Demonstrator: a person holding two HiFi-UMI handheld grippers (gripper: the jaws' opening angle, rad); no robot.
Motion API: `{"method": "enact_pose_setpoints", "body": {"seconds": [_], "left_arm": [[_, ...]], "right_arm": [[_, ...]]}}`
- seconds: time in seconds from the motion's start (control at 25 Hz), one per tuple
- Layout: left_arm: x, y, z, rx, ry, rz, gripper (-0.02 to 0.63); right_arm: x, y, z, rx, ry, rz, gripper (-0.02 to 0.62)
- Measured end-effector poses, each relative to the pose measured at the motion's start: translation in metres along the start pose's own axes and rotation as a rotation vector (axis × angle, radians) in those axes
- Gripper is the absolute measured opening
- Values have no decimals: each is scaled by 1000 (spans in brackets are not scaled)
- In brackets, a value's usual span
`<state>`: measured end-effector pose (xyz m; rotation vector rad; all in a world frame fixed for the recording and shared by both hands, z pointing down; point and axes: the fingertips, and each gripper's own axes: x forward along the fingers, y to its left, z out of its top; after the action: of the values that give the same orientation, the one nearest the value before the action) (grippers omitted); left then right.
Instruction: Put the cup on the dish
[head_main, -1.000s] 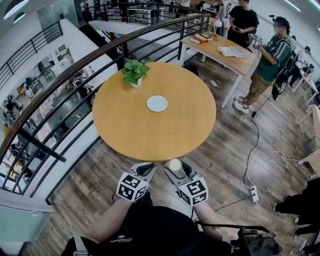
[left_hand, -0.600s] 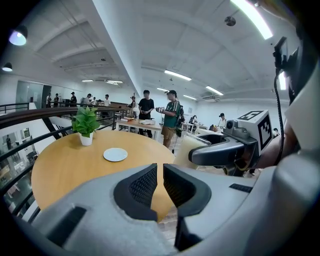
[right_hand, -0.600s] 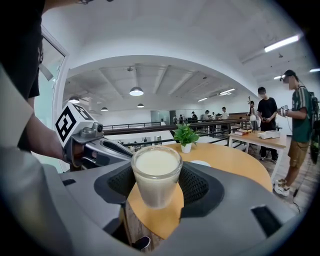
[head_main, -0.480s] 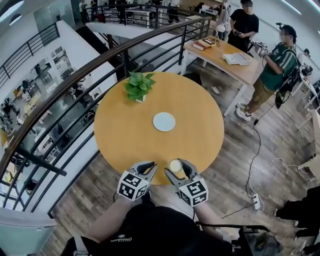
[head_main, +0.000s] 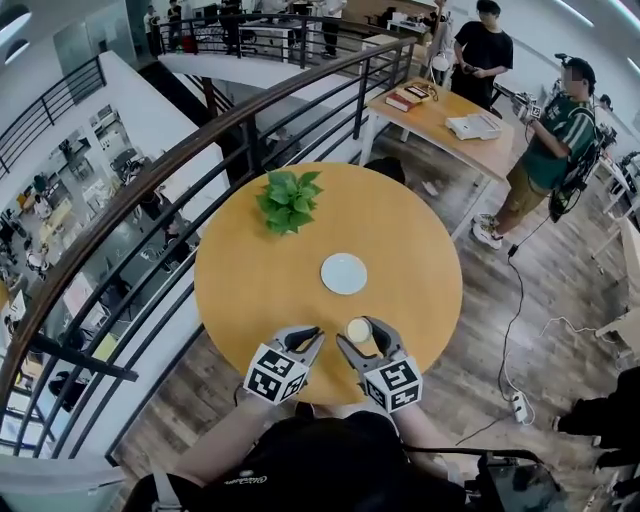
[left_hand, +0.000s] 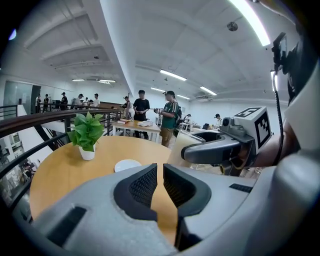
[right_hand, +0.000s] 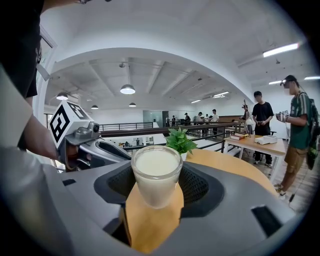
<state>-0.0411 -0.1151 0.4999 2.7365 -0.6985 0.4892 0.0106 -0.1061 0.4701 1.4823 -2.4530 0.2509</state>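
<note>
Round table (head_main: 250, 290): bare wood from 6 o'clock edge to dish (head_main: 344, 273). My right gripper (head_main: 361, 340) pinches cup (head_main: 358, 328); left gripper (head_main: 304, 340) pressed together.

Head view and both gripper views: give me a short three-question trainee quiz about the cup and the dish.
1. True or false: the cup already rests on the dish.
2. Which gripper holds the cup? A) left B) right
3. Fill in: beyond the dish on the round table stands a potted ___.

Key:
1. False; it is held above the table's near edge, apart from the dish.
2. B, the right gripper.
3. plant.
</note>
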Motion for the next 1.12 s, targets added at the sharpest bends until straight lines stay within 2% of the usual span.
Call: {"method": "enact_pose_setpoints", "body": {"seconds": [0.28,0.56,1.12], "left_arm": [[15,17,12,-19,1,5,38],[33,13,18,-30,3,54,38],[53,6,4,-85,35,89,38]], "right_arm": [[16,-13,10,-6,5,5,261],[11,-34,7,-19,4,44,261],[15,-48,-9,-26,32,102,261]]}}
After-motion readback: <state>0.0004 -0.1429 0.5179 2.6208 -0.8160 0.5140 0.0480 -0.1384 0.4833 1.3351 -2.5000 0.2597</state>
